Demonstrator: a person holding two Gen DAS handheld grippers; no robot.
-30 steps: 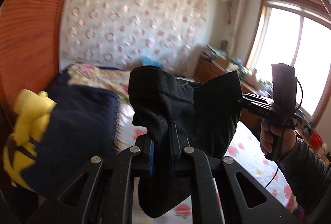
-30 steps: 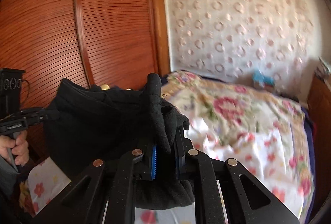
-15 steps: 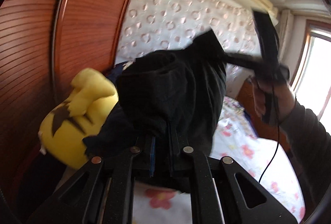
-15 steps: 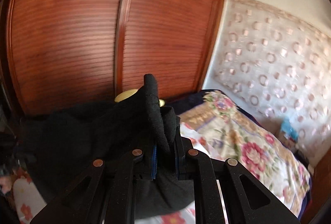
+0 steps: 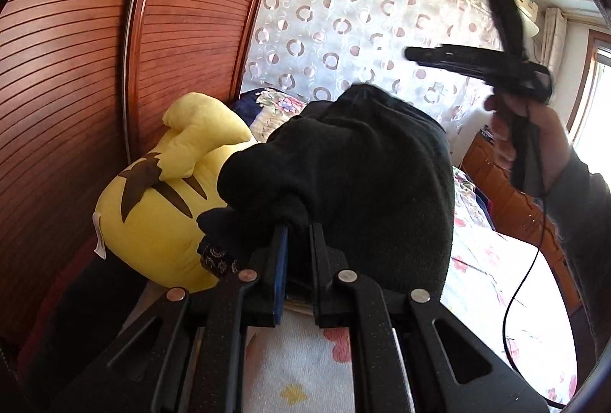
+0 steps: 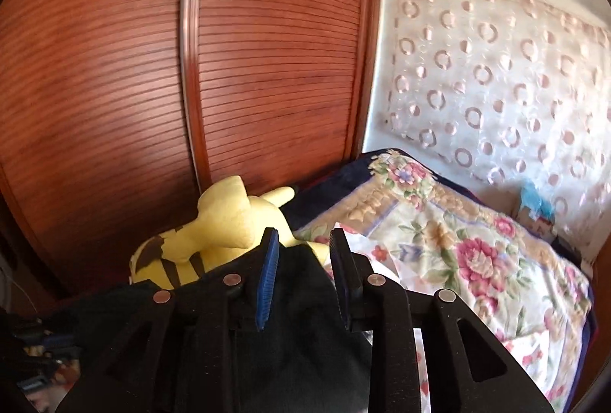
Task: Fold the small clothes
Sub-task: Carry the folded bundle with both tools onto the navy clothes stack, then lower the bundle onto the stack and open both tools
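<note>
left gripper (image 5: 296,241) pinches a bunched edge of the black garment (image 5: 355,184), cloth heaped over the fingers and draped down onto the floral bedsheet (image 5: 492,283). right gripper (image 6: 301,252) jaws opening, pads clear of the cloth; garment lies below and between them, not pressed. in the left view the right gripper is up in the air, apart from the garment. yellow plush toy (image 5: 160,199) just beside the garment, against the wooden wardrobe door (image 6: 114,69).
</note>
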